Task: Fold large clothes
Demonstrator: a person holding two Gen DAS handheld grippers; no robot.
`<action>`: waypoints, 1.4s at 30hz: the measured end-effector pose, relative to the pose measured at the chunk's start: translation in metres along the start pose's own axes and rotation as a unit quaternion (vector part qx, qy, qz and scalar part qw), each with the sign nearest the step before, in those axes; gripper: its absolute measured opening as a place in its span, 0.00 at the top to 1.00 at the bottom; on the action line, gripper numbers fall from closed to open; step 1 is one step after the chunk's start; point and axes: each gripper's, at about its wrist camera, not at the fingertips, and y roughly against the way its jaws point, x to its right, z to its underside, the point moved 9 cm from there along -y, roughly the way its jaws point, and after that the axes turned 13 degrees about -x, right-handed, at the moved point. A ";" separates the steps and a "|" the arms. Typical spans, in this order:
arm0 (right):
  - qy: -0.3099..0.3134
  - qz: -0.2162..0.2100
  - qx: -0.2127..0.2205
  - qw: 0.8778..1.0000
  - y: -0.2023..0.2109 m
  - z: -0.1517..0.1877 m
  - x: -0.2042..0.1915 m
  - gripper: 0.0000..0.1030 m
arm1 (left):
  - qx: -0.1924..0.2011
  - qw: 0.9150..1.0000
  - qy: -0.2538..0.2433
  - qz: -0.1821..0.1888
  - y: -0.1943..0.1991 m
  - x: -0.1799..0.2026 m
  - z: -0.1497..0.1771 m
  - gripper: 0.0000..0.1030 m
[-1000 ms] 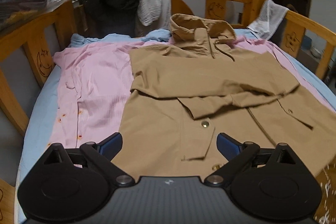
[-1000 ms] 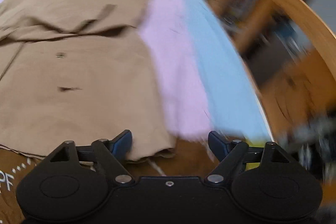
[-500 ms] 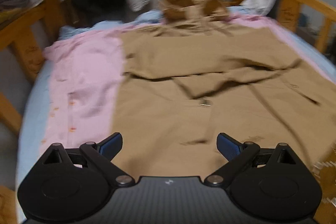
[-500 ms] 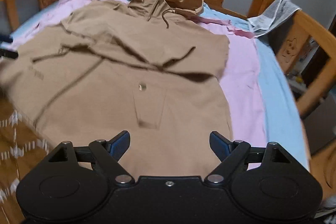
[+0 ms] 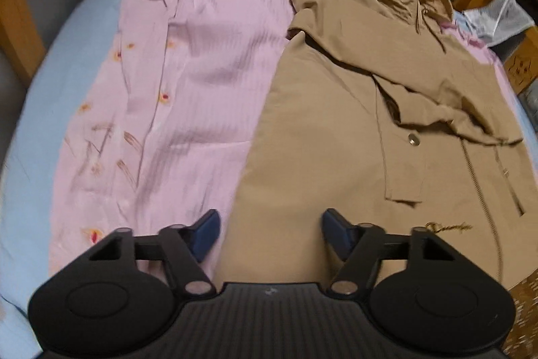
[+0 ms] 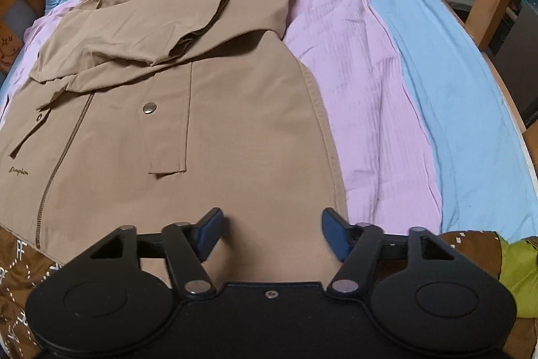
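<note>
While the tan jacket [image 6: 235, 130] has only its sleeves [image 6: 141, 32] folded across, your left tongs [image 5: 269, 232] and right tongs [image 6: 270, 232] are closing at its 6 o'clock hem, not yet pressing it, so the body fold remains.

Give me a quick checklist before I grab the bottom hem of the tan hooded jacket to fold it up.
1. Tan hooded jacket lies flat on the pink ribbed cloth: ok.
2. Sleeves folded across the chest: ok.
3. Left gripper over the jacket's near left edge, jaws closing, nothing pinched: ok.
4. Right gripper over the near right edge, jaws closing, nothing pinched: ok.
5. Hem itself visible under the jaws: cannot tell.
</note>
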 end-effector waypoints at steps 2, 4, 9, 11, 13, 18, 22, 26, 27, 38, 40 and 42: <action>-0.010 0.013 0.006 1.000 0.003 -0.005 0.009 0.50 | -0.005 1.000 0.004 0.010 0.002 0.001 -0.001 0.39; -0.018 0.015 0.015 1.000 0.005 -0.008 0.014 0.49 | -0.011 1.000 -0.007 0.011 0.003 0.004 -0.002 0.40; -0.013 0.018 0.023 0.999 0.006 -0.013 0.011 0.45 | -0.028 0.999 -0.022 -0.003 0.002 0.012 -0.004 0.61; -0.018 0.018 0.037 0.999 0.015 -0.015 0.013 0.38 | -0.034 0.999 -0.024 -0.013 0.004 0.012 -0.004 0.71; -0.027 0.032 0.046 0.998 0.019 -0.016 0.020 0.37 | -0.036 0.999 -0.024 -0.021 0.008 0.013 -0.005 0.80; -0.062 -0.002 -0.028 0.998 -0.009 -0.005 0.034 0.60 | -0.037 0.998 -0.043 -0.035 0.018 0.025 -0.007 0.98; -0.048 0.001 -0.015 0.999 0.006 -0.006 0.025 0.95 | -0.025 0.998 -0.043 -0.039 0.043 0.036 -0.012 0.99; -0.020 -0.010 0.000 1.000 0.047 -0.009 0.009 0.98 | -0.024 0.999 -0.040 0.003 0.080 0.046 -0.015 1.00; -0.012 -0.013 0.005 1.000 0.060 -0.009 0.004 0.98 | -0.027 0.999 -0.042 0.007 0.088 0.049 -0.014 1.00; 0.033 -0.009 -0.049 0.998 0.093 0.056 -0.006 0.96 | -0.081 0.994 -0.075 0.011 0.098 0.047 0.055 0.98; 0.052 0.005 -0.056 0.997 0.077 0.061 -0.008 0.90 | -0.071 0.995 -0.075 0.009 0.088 0.049 0.056 0.95; 0.063 0.009 -0.055 0.996 0.064 0.056 -0.007 0.84 | -0.075 0.995 -0.059 0.003 0.079 0.050 0.052 0.94</action>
